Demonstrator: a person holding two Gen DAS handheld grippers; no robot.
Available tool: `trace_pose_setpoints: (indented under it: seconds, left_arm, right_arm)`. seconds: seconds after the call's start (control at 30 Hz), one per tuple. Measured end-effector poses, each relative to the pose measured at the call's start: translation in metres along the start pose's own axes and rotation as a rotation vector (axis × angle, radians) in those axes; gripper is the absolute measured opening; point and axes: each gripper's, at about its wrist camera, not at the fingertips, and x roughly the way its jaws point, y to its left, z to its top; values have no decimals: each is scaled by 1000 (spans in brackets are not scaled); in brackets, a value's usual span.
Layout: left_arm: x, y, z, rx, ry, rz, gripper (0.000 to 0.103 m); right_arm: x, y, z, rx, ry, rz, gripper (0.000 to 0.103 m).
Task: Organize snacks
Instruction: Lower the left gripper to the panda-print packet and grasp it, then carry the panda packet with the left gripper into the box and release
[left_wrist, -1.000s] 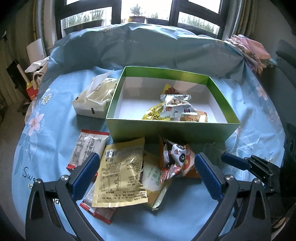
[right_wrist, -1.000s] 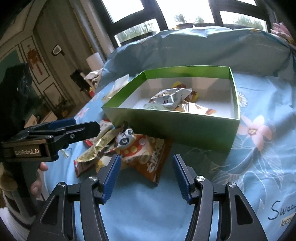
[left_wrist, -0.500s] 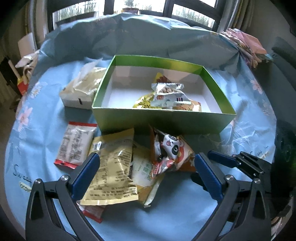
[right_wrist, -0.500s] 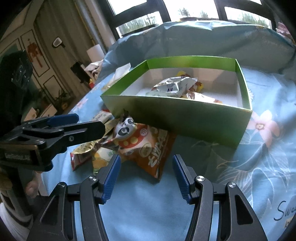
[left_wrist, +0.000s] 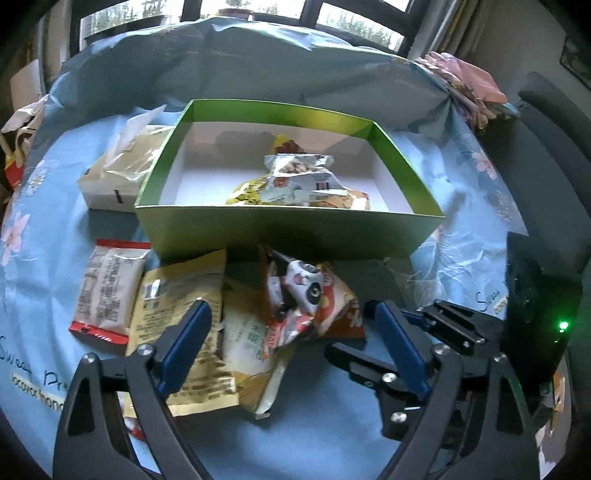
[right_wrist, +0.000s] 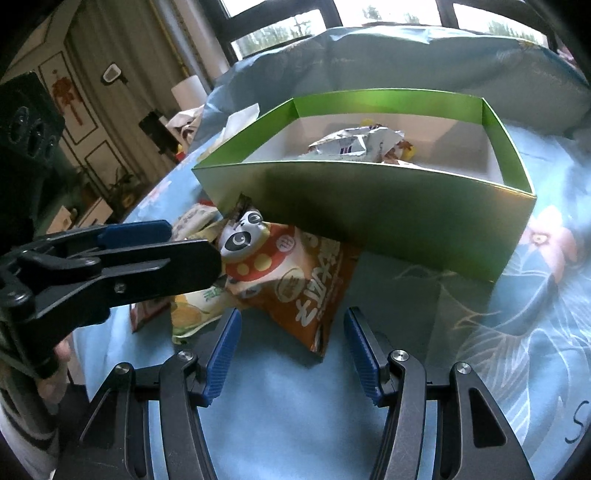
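Both grippers' fingers held apart, nothing gripped. Panda bag (right_wrist: 280, 273) lies against the box (right_wrist: 388, 221) front wall, atop other packets (left_wrist: 184, 332). Neighbouring packets could be snagged; left gripper (left_wrist: 288, 332) and right gripper (right_wrist: 291, 347) could collide.

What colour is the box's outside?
Green box, white inside; clearest in the right wrist view.
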Motion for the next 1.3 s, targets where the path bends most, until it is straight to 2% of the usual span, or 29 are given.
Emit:
trace_pose_setpoints:
  seconds: [0.03,0.13,0.23,0.3,0.43,0.6,0.67,0.7,0.8,0.87,1.03,1.3]
  left_arm:
    - [1,-1,0,0,1,-8,89]
    - [6,-2,1,3,8,-20,76]
    - [12,-1,2,-7,21,-22,72]
    - [15,1,2,-14,31,-24,62]
    - [23,2,3,-26,51,-32,50]
    - [28,6,4,-40,63,-30,46]
    - [27,9,4,-47,59,-23,36]
    - [27,10,4,-52,63,-29,34]
    - [26,12,3,-48,70,-31,34]
    - [22,7,1,-24,66,-29,34]
    - [6,7,-3,-15,50,-48,34]
    - [-32,7,6,1,-65,-68,34]
  right_arm:
    - [1,0,0,1,0,0,58]
    - [3,-2,-1,4,-1,2,59]
    - [4,-2,0,4,-7,10,58]
    - [5,-3,0,6,-7,15,58]
    - [7,-4,1,11,-7,31,58]
    - [12,-6,4,26,0,30,42]
    - [12,-9,5,40,-3,33,35]
    - [12,-9,5,40,-1,31,33]
    - [11,-7,5,30,-7,29,27]
    - [8,-3,5,14,-20,33,17]
    - [-6,5,3,-13,-43,30,17]
    - [-35,26,15,-78,-146,14,17]
